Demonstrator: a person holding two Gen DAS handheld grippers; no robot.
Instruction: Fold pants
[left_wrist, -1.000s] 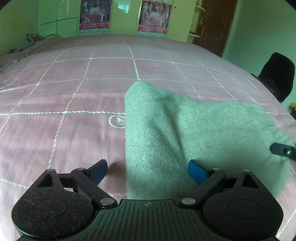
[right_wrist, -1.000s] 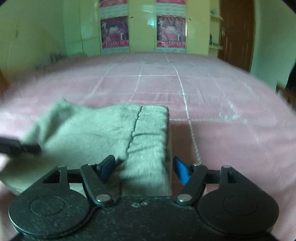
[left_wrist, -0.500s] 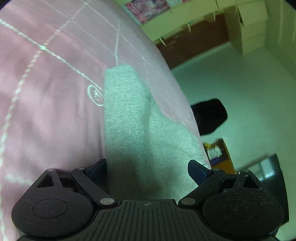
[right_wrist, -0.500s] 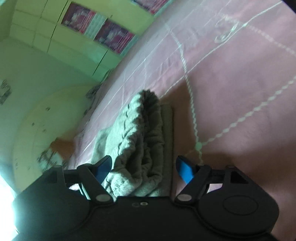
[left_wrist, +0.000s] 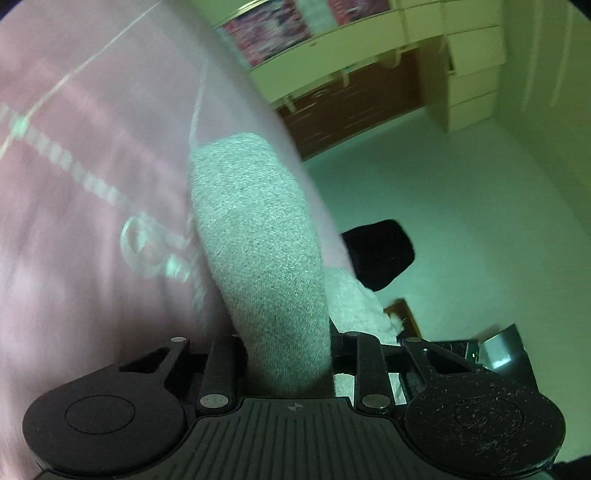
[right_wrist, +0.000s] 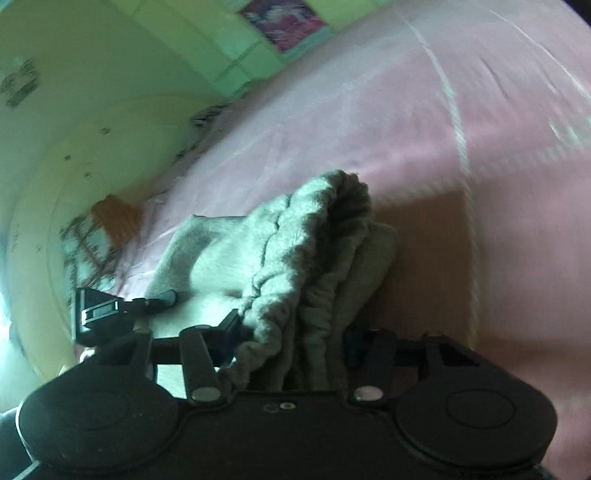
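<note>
L gripper (left_wrist: 286, 343): jaws closing, pinched on a fold of the grey pants (left_wrist: 258, 240); cloth runs from between them up toward 12 o'clock, lying along the pink bed (left_wrist: 74, 221) near its edge. Past the edge, at 3 o'clock, a black chair (left_wrist: 380, 254) on the floor; wardrobe (left_wrist: 472, 74) at 1 o'clock.

R gripper (right_wrist: 291, 343): jaws closing around the gathered elastic waistband (right_wrist: 295, 295); bunched layers sit between them, and the pads look to be pressing the cloth, tho the right pad is partly hidden. The rest of the pants spreads toward 10 o'clock, flat on the bed. The L gripper shows at 9 o'clock, at the far end of the cloth.

Progress, as I judge it: pants already look doubled over, legs stacked, w/ several layers at the waistband. Both ends are now gripped, so a further fold seems set up but not yet made. Left to do: bring one end over the other, lay it flat, let go.
</note>
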